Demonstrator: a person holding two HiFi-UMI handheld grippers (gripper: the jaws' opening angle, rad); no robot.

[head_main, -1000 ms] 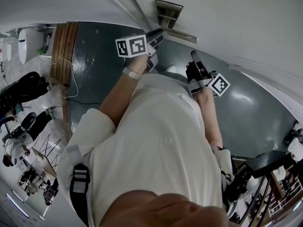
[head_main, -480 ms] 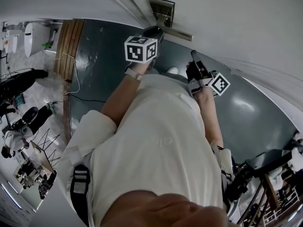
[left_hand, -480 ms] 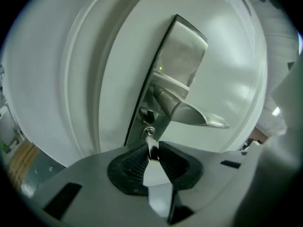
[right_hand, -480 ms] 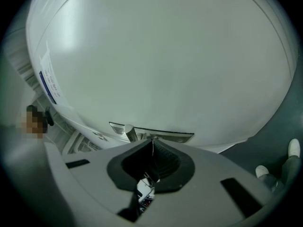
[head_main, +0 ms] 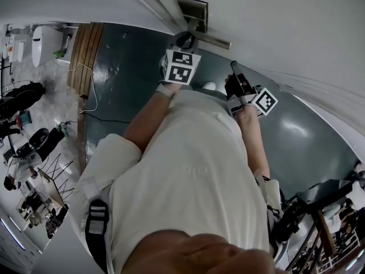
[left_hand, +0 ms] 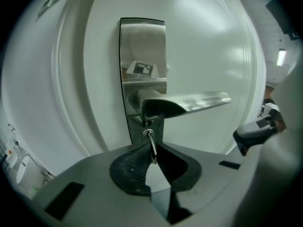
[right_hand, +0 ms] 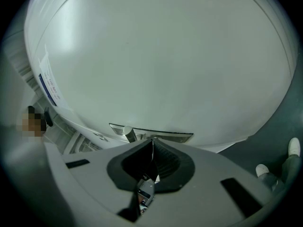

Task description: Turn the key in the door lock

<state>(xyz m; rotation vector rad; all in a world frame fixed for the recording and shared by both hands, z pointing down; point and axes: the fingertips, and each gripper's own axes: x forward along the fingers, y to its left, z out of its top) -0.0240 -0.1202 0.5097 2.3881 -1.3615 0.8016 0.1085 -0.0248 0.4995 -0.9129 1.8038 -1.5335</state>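
Two tools are up at the door [left_hand: 213,46]. Left tool [left_hand: 152,151]: jaws have just been closing and are now pinched on the key [left_hand: 149,137]. Key sits in the lock plate [left_hand: 142,46], right below the lever handle [left_hand: 194,102], approx. centred btwn the pad tips. Right tool [right_hand: 152,144]: jaws pressed together w/ nothing in them, facing bare door panel, off to the right of the handle in head view.
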